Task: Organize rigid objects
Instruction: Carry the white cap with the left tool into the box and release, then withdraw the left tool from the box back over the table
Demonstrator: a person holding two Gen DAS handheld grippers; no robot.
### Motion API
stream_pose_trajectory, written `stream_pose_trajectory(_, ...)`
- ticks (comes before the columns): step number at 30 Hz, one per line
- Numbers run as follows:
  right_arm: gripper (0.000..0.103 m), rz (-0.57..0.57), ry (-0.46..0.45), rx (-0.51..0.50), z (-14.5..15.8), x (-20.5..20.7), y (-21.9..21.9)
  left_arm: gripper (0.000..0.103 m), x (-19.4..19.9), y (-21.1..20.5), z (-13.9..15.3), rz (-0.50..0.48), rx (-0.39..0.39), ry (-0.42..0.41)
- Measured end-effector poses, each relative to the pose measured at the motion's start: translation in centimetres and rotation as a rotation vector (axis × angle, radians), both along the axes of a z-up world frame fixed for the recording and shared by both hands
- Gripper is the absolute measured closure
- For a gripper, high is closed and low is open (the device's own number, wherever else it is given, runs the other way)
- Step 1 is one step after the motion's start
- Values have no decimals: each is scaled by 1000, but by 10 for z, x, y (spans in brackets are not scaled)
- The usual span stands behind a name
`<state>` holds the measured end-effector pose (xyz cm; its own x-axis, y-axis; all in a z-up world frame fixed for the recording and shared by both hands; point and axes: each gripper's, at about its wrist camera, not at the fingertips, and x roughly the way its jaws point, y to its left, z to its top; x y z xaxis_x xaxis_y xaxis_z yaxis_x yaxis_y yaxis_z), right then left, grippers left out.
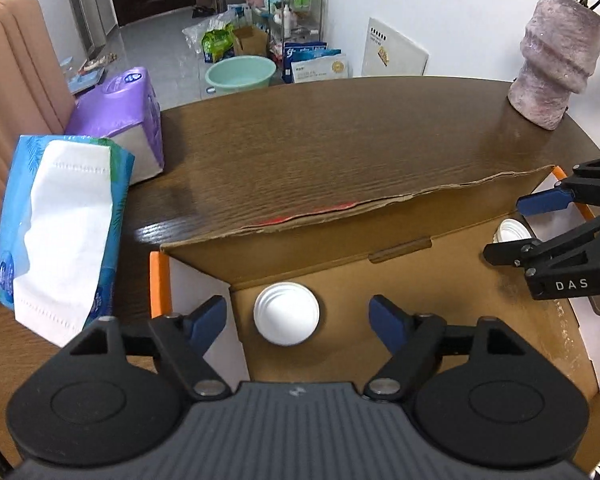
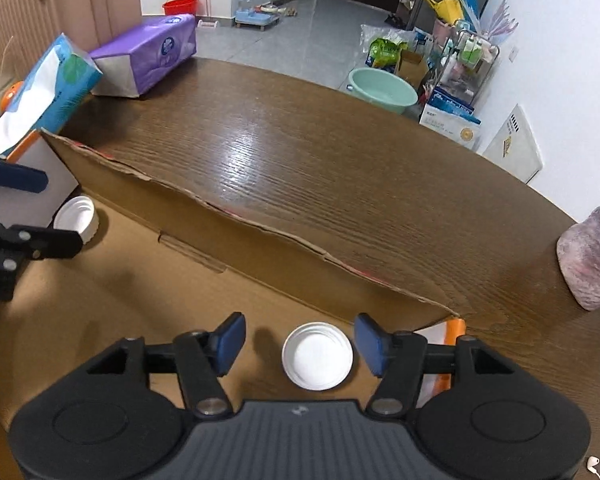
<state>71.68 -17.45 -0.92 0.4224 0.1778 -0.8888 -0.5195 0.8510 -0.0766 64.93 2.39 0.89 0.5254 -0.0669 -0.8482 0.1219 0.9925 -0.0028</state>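
Note:
Two white round lids lie inside an open cardboard box [image 1: 420,276] on a dark wooden table. One lid [image 1: 286,313] lies top up at the box's left end, between the open blue fingers of my left gripper [image 1: 298,318]. The other lid [image 2: 317,355] lies hollow side up at the box's right end, between the open fingers of my right gripper [image 2: 300,344]. Neither gripper touches its lid. In the left wrist view the right gripper [image 1: 540,224] shows above the second lid [image 1: 512,232]. In the right wrist view the left gripper [image 2: 24,208] shows beside the first lid [image 2: 76,216].
A blue tissue pack [image 1: 60,224] and a purple tissue pack [image 1: 124,120] lie at the table's left edge. A grey-pink vase [image 1: 556,60] stands at the far right. The box's torn back flap [image 1: 380,200] stands up. A padded chair back [image 1: 12,60] is at the left.

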Motion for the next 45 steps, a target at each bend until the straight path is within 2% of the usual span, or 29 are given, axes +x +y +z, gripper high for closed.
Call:
stream_pose_trajectory(5,39,-23,12,20,16,-2,-11,18,-6,2,17,25,-15,27)
stream_pose_trajectory(11,33,-53,-31,42,64,-31,-26,16,-41,7,60,45,-29,-5)
stream_pose_trajectory(17,27,-58,-122,57,123,-84,-36,8,-96,5,115,53,-35,-97)
stream_pose_trajectory(19,24,-56,-163,60,144,-106,-40,3,-117,5,132,58,-39,-133)
stream_pose_trajectory(21,19,-60,-201,69,161,-126,-42,2,-140,3,147,61,-37,-170)
stream_pose_trajectory(25,18,-70,-266,100,195,-169,-51,0,-182,0,171,68,-29,-230)
stream_pose_trajectory(28,17,-66,-305,132,209,-199,-56,0,-214,0,185,77,-28,-284)
stream_pose_trajectory(35,10,-57,-428,229,216,-267,-64,0,-282,-4,189,112,-1,-424)
stream_pose_trajectory(39,8,-51,-481,281,207,-300,-64,0,-312,-3,178,122,3,-477)
stream_pose_trajectory(42,8,-67,-533,321,197,-326,-66,0,-339,2,166,136,-9,-554)
stream_pose_trajectory(45,7,-85,-624,368,186,-353,-72,0,-369,2,151,151,20,-660)
